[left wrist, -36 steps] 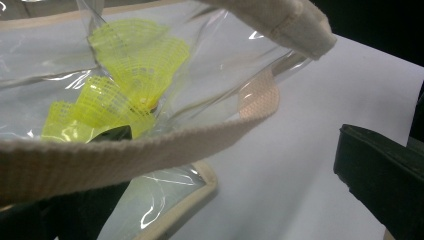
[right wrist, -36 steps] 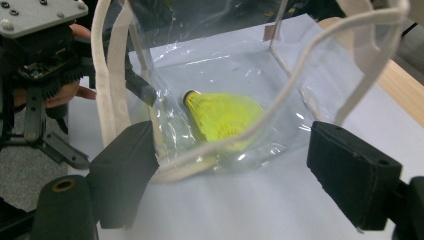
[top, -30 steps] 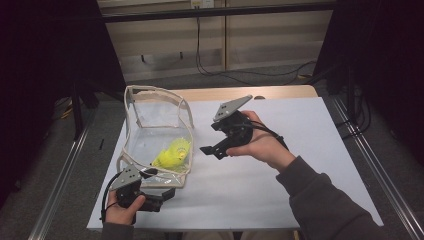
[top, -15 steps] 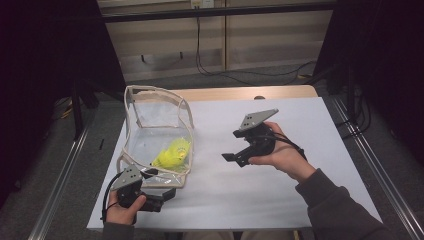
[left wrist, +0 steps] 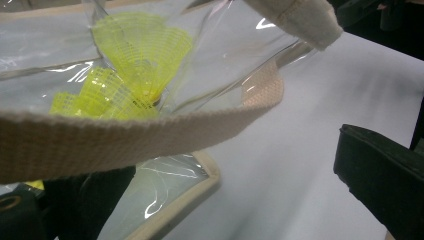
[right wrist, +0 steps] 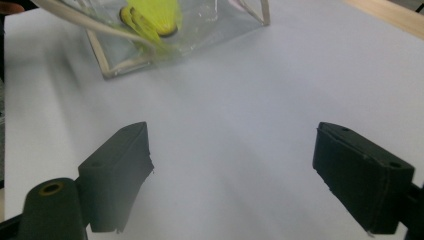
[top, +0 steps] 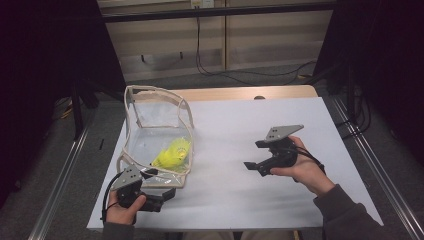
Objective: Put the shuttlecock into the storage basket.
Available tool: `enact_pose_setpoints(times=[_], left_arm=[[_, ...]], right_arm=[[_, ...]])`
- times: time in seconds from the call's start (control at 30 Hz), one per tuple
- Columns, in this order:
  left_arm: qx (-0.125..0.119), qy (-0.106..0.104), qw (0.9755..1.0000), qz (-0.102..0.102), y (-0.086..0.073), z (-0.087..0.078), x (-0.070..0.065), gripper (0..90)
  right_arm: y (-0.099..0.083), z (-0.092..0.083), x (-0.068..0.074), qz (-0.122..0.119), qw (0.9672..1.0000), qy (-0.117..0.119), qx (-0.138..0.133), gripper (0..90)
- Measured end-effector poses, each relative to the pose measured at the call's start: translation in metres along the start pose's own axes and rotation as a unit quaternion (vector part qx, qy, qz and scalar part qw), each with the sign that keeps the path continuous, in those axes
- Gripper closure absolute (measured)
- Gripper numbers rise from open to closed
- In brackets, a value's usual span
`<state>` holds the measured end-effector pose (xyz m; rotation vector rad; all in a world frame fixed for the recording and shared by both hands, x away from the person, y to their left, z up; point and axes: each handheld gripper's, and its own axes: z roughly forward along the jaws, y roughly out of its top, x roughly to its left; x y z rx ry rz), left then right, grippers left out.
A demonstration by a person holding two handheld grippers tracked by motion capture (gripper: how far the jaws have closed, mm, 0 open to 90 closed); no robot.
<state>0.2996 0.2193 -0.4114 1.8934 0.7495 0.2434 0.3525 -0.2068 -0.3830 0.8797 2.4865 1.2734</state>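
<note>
The yellow shuttlecocks (top: 172, 155) already lie inside the clear bag (top: 155, 107) at left of centre in the high view — the loading looks done. The left gripper (top: 167, 194), lower left, has the bag's beige strap (left wrist: 125, 135) between its jaws, though whether it clamps is unclear. The right gripper (top: 255, 155), right of centre, is wide apart and empty — perhaps only releasing the bag remains.

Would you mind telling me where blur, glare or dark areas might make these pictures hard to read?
High view: the white table is evenly lit, the surroundings nearly black. Left gripper view: the beige strap is close and soft, with bright glare on the clear bag. Right gripper view: the table surface is smeared, while the yellow shuttlecocks stay readable.
</note>
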Motion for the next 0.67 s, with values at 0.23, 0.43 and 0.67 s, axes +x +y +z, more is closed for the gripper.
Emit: enact_pose_setpoints(times=[0.23,0.43,0.67], left_arm=[[0.002,0.003,1.0000,-0.001,0.000,0.000,0.000,3.2],[0.003,0.004,1.0000,-0.001,-0.001,0.000,0.001,3.2],[0.005,0.003,1.0000,0.000,-0.002,0.002,0.001,3.2]], right_arm=[[-0.027,-0.008,-0.006,0.016,0.9998,-0.008,-0.001,15.0],[-0.046,-0.013,-0.007,0.018,0.9998,-0.012,0.001,14.9],[-0.069,-0.018,-0.008,0.024,0.9995,-0.020,-0.001,14.0]])
